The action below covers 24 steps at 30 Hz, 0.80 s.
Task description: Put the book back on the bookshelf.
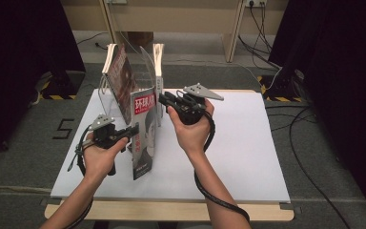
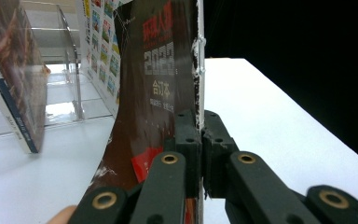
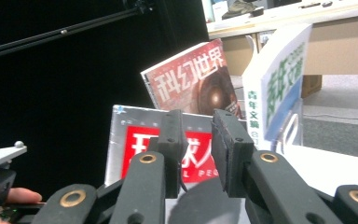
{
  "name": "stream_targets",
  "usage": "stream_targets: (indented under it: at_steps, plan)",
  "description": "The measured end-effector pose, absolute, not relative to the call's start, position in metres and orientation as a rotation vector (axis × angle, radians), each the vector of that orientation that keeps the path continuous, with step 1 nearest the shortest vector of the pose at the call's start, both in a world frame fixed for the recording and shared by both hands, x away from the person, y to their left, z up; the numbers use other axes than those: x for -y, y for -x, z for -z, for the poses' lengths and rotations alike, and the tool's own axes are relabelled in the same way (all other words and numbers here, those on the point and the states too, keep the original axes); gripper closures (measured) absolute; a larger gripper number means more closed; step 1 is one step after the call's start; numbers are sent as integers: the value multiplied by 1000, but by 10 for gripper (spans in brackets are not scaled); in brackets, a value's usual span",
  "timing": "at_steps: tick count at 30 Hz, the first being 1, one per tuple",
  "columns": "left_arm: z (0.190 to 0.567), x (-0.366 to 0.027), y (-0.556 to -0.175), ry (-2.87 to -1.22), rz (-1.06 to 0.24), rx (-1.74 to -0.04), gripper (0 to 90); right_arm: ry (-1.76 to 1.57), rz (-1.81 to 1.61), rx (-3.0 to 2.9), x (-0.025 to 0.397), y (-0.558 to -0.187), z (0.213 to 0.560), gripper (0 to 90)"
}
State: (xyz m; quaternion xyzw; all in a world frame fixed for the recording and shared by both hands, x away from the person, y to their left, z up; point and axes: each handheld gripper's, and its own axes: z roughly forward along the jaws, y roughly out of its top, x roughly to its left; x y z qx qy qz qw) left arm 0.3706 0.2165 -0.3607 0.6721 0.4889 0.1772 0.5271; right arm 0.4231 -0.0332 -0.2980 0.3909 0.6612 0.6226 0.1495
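Left hand-held gripper (image 1: pixel 132 132) is clamped on the magazine (image 1: pixel 143 129), holding it upright on the desk (image 1: pixel 248 157) just before the clear rack (image 1: pixel 148 64), while the right hand-held gripper (image 1: pixel 164 98) hovers slightly open near its top edge, so I'd guess next comes steadying it into a slot.

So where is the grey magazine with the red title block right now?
High view: the grey magazine stands upright left of centre, clamped by the left hand-held gripper, just before the clear rack.

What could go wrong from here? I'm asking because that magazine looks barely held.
The left gripper clamps only the spine edge of the upright magazine, so it could bend or slip and fall flat. The right gripper, jaws open at its top, could knock it into the clear rack.
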Motion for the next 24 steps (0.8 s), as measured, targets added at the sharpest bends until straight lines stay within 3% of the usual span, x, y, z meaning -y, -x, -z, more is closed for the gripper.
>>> stream_targets:
  at_steps: [24]
  plan:
    - [355,-239,-352,-1594,-482,-1046,869,-1249,-1671,-1891,80,-424,332,737]
